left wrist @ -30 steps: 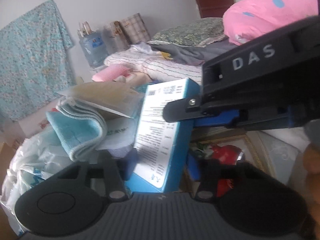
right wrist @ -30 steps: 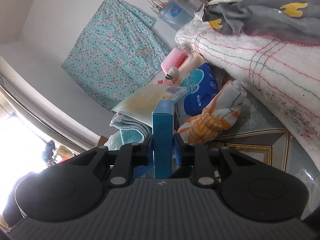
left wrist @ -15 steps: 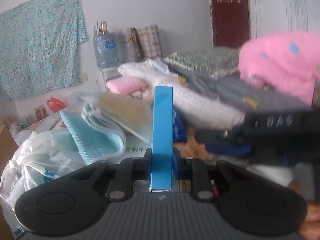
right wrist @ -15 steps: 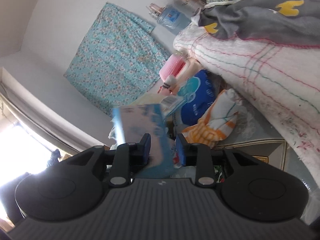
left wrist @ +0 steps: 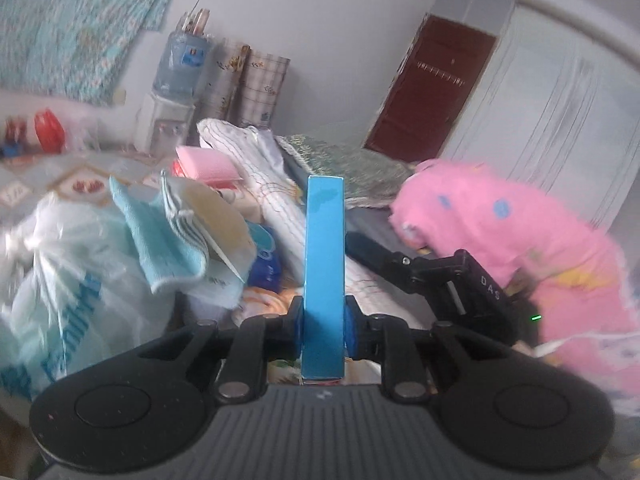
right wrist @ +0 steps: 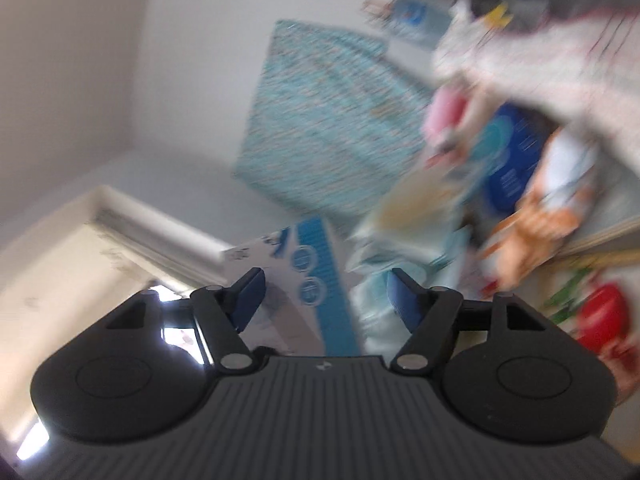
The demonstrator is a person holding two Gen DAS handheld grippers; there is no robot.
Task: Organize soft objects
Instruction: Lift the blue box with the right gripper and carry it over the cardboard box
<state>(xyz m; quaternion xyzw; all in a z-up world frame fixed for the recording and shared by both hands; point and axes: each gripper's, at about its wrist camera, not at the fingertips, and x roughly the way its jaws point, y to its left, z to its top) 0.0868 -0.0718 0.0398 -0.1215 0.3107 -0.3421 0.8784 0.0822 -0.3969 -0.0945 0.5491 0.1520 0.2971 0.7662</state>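
Note:
My left gripper [left wrist: 323, 322] is shut on a slim blue box [left wrist: 323, 264], held upright with its narrow edge toward the camera. The right gripper [left wrist: 404, 266] shows to its right in the left wrist view, away from the box. In the blurred right wrist view my right gripper [right wrist: 324, 292] is open and empty; the blue and white box [right wrist: 308, 280] shows beyond its jaws. A folded light-blue towel [left wrist: 160, 236] lies on the pile at the left. A pink dotted soft item [left wrist: 504, 236] lies at the right.
A white plastic bag [left wrist: 60, 280] sits at the left. A white striped blanket [left wrist: 272, 200], a pink pack [left wrist: 208, 164] and a dark blue pack [left wrist: 266, 264] crowd the middle. A water dispenser [left wrist: 176, 80] and a brown door [left wrist: 432, 88] stand behind.
The blue box passed from my right gripper to my left. The right gripper opened and drew back to the right. The left gripper lifted and turned with the box.

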